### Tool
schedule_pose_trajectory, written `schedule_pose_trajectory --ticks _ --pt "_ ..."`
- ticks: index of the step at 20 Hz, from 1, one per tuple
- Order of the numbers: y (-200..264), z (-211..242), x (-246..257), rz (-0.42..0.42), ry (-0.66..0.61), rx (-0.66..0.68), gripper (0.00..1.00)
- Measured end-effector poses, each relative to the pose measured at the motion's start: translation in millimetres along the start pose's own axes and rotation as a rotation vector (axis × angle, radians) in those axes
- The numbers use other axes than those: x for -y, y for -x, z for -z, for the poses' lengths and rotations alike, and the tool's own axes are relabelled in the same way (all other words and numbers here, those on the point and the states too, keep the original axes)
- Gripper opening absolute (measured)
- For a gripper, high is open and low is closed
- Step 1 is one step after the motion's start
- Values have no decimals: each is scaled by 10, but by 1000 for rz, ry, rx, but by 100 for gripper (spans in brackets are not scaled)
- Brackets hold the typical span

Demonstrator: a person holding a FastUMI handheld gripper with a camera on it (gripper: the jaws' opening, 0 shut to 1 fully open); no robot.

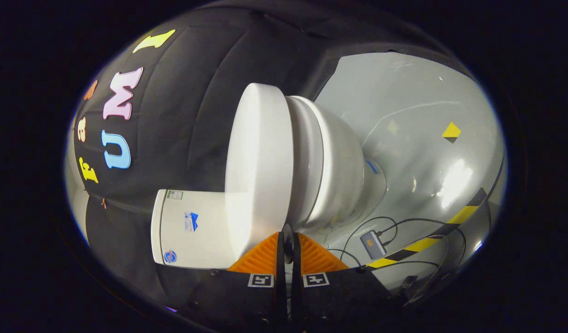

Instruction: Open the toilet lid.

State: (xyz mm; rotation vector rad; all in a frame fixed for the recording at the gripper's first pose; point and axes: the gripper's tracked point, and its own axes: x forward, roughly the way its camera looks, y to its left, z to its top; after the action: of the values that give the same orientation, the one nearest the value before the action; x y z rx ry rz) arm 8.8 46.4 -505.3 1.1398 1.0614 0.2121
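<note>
Looking along the gripper [288,249], I see its two fingers pressed together with nothing visibly clamped between them, their tips just short of the white toilet lid [260,162]. The view is rolled sideways: the lid lies against the seat and bowl [334,171], closed, with the tank [191,229] right beside the fingers and the grey floor [418,115] beyond the bowl. On that floor I make out a small grey box [372,244] with black cables [404,222] and a yellow-and-black tape strip [455,221].
</note>
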Motion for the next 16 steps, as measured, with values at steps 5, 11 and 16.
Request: schedule_pose_trajectory --ticks 5,11,16 --pt "184 -50 -385 83 111 30 7" --pt "409 6 -1035 194 258 114 7" --pt "512 159 -1535 308 393 197 6"
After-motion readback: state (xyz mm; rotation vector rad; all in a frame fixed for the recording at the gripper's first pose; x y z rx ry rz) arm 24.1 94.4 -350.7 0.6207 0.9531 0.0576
